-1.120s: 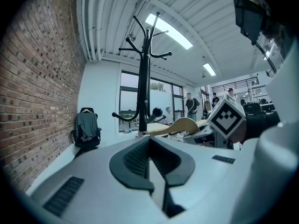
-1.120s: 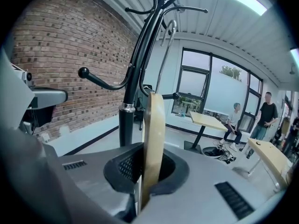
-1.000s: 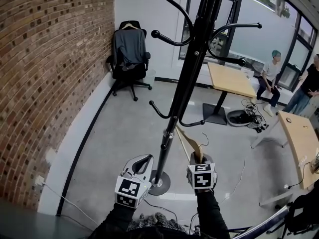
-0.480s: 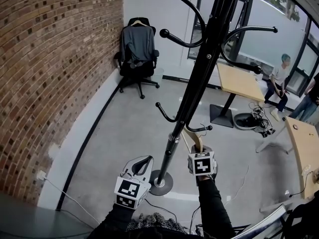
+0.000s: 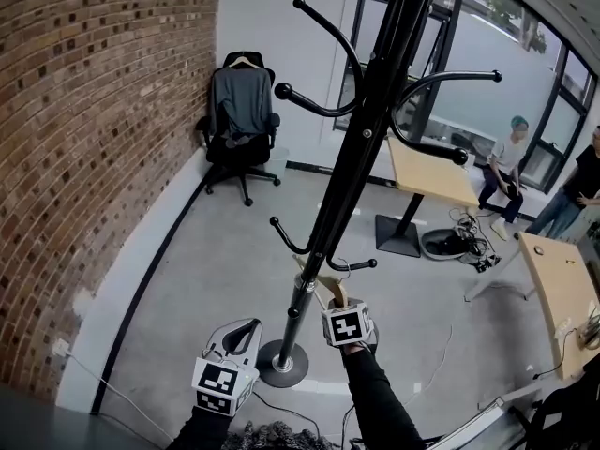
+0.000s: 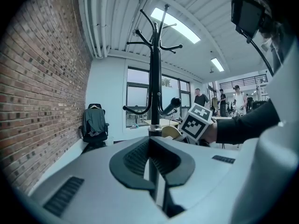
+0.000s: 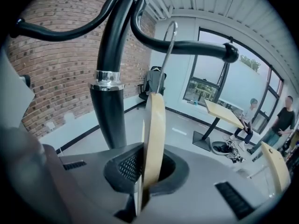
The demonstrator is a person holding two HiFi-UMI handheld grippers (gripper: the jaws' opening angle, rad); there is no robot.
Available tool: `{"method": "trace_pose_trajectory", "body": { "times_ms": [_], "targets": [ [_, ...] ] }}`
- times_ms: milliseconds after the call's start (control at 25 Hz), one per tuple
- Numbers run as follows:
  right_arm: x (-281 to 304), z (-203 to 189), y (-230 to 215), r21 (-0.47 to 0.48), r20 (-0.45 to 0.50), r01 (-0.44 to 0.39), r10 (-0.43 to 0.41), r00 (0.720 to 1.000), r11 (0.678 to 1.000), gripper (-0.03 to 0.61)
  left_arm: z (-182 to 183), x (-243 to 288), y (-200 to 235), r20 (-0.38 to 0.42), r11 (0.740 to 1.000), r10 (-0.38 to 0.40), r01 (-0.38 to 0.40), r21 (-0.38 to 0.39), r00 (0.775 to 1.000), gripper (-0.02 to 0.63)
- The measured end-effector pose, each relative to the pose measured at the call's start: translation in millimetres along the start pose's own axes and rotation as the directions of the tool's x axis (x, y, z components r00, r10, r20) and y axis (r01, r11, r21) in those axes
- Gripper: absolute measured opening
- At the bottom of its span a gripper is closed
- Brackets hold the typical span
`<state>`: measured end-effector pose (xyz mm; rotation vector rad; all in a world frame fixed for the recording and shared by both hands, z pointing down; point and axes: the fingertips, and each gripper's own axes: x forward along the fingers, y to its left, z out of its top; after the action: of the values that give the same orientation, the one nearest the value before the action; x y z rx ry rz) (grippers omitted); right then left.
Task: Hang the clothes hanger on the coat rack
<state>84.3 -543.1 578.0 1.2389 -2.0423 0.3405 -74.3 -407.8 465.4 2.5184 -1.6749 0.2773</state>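
The black coat rack [image 5: 330, 204] stands on a round base [image 5: 281, 365], and its pole [image 7: 108, 78] fills the left of the right gripper view. My right gripper [image 5: 335, 307] is shut on the pale wooden hanger [image 7: 154, 139], held on edge between the jaws. The hanger's wire hook [image 7: 169, 45] rises across a lower rack arm [image 7: 196, 46], with its curved top above that arm. In the head view the hanger [image 5: 322, 287] sits just under this arm [image 5: 354, 265]. My left gripper [image 5: 251, 326] hangs left of the base, shut and empty [image 6: 152, 146].
A brick wall [image 5: 84, 157] runs along the left. An office chair with a grey jacket [image 5: 238, 111] stands in the far corner. Wooden tables [image 5: 433, 172] [image 5: 562, 275], floor cables [image 5: 459, 242] and seated and standing people [image 5: 506, 157] are to the right.
My right gripper has carried the hanger lower and closer to the rack pole, bringing the hook to the lower arm. The left gripper has stayed put.
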Motion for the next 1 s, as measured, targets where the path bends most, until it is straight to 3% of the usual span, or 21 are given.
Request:
{"method": "trace_pose_trajectory", "body": {
  "times_ms": [320,600,880,1000],
  "targets": [
    [10.8,-10.8,5.1,0.005,-0.024,-0.018,0.018,1.0,1.0,0.009,2.7,-2.3,-2.6,0.008,1.0,-0.01,0.01,0.001,1.0,0.008],
    [6.7,-1.5,12.1,0.042,0.032,-0.068,0.066,0.997,0.997,0.017,6.5,-6.3,-5.5,0.014,1.0,-0.02,0.02,0.011,1.0,0.008],
    [-10.5,3.7,12.0,0.046,0.109,-0.063,0.057,0.992,0.997,0.147,5.0,-16.2,-4.7,0.018,1.0,-0.014,0.014,0.008,1.0,0.008],
    [-24.0,3.2,14.1,0.026,0.125,-0.049,0.045,0.991,0.998,0.152,5.9,-22.1,-4.0,0.024,1.0,-0.014,0.014,0.007,1.0,0.008]
  ]
}}
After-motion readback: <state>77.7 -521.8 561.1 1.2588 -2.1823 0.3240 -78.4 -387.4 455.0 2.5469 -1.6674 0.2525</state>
